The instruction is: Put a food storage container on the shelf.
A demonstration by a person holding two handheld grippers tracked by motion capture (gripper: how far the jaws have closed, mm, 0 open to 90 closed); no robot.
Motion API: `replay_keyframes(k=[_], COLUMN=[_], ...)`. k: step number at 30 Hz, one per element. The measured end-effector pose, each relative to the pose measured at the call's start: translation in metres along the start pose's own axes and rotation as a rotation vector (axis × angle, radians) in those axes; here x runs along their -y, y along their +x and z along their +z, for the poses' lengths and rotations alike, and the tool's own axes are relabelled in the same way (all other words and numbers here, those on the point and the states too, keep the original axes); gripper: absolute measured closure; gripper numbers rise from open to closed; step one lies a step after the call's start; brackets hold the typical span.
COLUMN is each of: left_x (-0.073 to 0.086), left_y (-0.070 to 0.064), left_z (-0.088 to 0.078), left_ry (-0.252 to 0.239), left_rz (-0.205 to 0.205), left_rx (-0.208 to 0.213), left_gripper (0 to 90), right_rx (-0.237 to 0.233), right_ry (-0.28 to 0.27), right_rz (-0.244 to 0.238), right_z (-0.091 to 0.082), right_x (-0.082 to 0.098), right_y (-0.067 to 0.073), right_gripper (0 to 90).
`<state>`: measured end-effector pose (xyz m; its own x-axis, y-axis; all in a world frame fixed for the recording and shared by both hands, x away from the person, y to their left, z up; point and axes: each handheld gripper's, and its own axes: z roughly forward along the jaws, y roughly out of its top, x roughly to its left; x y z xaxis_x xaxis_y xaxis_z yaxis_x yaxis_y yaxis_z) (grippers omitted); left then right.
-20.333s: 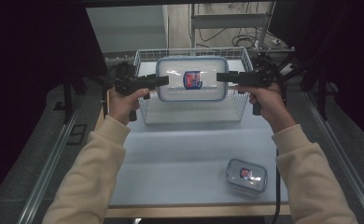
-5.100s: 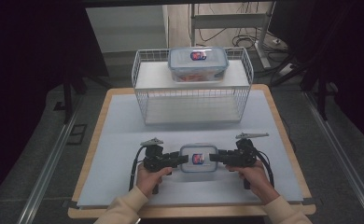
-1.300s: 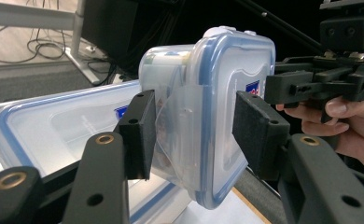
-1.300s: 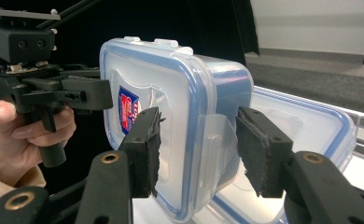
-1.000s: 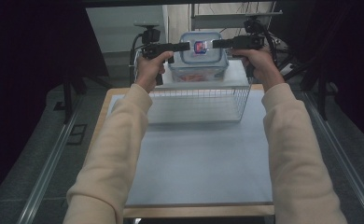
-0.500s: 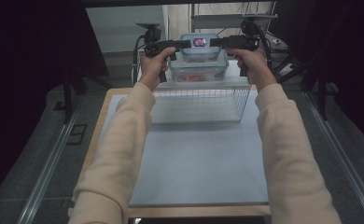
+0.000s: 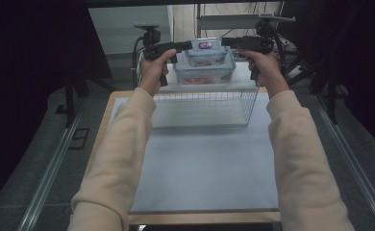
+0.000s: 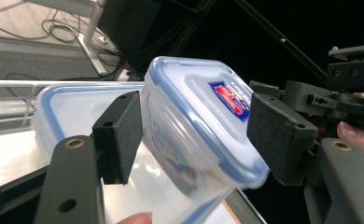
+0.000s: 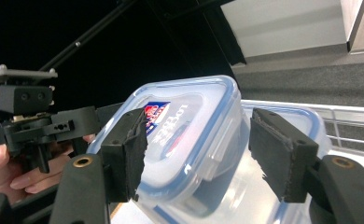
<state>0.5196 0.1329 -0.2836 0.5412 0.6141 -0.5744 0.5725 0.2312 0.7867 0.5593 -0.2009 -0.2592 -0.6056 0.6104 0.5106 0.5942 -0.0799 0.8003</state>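
A small clear box with a blue-rimmed lid and red label [image 7: 205, 50] rests on top of a larger lidded box [image 7: 205, 72], which sits on an upturned wire basket [image 7: 200, 108] at the table's far end. My left gripper [image 7: 188, 46] and right gripper [image 7: 226, 42] flank the small box from either side. Both pairs of jaws have just been opening, with the small box between them. In the left gripper view [image 8: 196, 135] the pads stand beside the box's walls. In the right gripper view [image 9: 203, 156] a gap shows at one pad.
The pale table top [image 7: 205, 168] stretches from the basket toward the near edge. Dark stands and cables crowd the space behind the basket. The larger box's lid [image 8: 73, 107] and the basket's wire rim [image 9: 353, 126] lie just under the grippers.
The small box has come down slightly onto the larger box's lid. Both pairs of jaws have spread wider around it. The hands have stayed almost where they were.
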Motion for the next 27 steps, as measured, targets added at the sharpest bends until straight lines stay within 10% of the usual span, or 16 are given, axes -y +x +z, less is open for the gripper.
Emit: replay_keyframes(k=[7,11,16,27], left_x=[0.019,0.031,0.043,0.043], left_y=[-0.011,-0.014,-0.018,-0.013], left_z=[-0.023,-0.028,-0.013,0.015], left_ry=[-0.022,0.004,0.078,0.097], left_rz=[0.034,0.061,0.097,0.08], left_rx=[0.014,0.037,0.072,0.067], left_gripper=[42.1,64.7,83.7,89.3], right_rx=[0.0,-0.01,-0.015,-0.033], right_ry=[-0.014,-0.019,-0.023,-0.002], right_rz=[-0.013,-0.003,0.003,-0.013], right_z=[-0.02,-0.029,-0.035,-0.03], right_x=[0.014,0.021,0.025,0.03], right_y=[0.005,0.005,0.004,0.001], right_gripper=[35.4,35.1,34.6,34.6])
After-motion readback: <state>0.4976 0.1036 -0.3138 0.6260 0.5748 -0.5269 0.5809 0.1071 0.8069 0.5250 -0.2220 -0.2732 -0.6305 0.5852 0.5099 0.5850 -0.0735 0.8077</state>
